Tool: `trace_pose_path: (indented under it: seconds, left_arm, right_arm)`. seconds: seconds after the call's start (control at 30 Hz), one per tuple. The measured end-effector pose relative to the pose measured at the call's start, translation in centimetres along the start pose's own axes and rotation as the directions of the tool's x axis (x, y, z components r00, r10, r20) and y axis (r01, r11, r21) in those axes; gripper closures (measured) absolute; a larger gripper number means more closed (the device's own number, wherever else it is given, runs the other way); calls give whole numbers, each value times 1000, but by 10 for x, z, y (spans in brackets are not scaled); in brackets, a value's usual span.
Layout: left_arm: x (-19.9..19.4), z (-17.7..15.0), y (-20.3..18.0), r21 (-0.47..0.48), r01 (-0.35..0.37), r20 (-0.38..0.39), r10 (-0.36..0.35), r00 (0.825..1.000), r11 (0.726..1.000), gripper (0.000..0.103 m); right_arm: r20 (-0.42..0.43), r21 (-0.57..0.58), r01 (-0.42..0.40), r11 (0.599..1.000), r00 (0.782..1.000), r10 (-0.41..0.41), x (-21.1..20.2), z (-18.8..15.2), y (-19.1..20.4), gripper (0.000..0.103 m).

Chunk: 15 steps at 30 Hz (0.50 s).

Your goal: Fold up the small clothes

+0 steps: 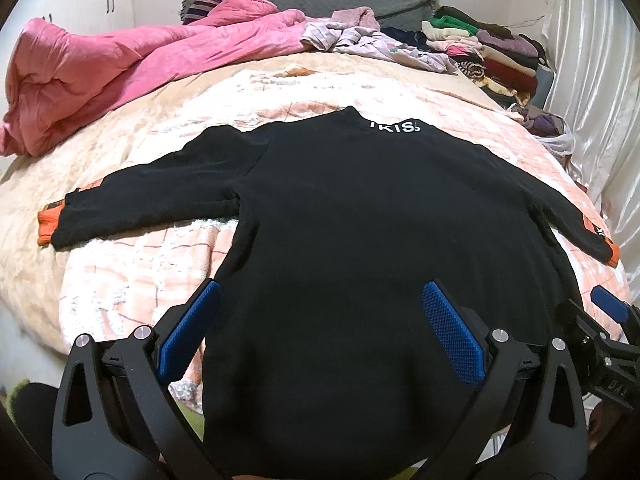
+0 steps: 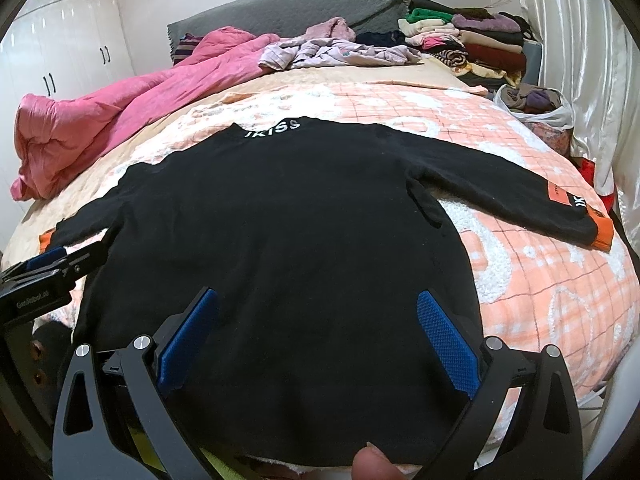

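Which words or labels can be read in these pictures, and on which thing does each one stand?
"IKISS": white letters on the collar of the black sweater.
"GenRobot.AI": on the body of the left gripper, at the left edge of the right wrist view.
Orange patch on the sleeve: small print, too small to read.
White letters beside the orange cuff: cut off, unreadable.

My left gripper [image 1: 320,320] has jaws wide apart, pointing 12 o'clock. My right gripper [image 2: 318,320] is the same, spread wide, sitting at the left one's 3 o'clock.
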State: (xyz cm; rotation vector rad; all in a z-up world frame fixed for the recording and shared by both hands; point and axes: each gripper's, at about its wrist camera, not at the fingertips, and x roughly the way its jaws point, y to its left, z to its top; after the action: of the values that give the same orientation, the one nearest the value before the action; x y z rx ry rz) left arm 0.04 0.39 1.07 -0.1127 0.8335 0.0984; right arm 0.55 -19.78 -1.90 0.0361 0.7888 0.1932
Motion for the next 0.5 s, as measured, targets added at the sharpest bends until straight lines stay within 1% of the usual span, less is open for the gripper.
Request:
trace_pose_path:
  seconds: [0.37, 0.5]
  left_arm:
    - [10, 4, 1, -5, 2, -17, -2, 1000, 1000, 8]
    - [16, 10, 0, -2, 2, -21, -2, 1000, 1000, 8]
  right_arm:
    - [10, 30, 47, 998, 999, -47, 7, 8, -15, 4]
    - [6, 47, 73, 996, 997, -74, 12, 12, -24, 4]
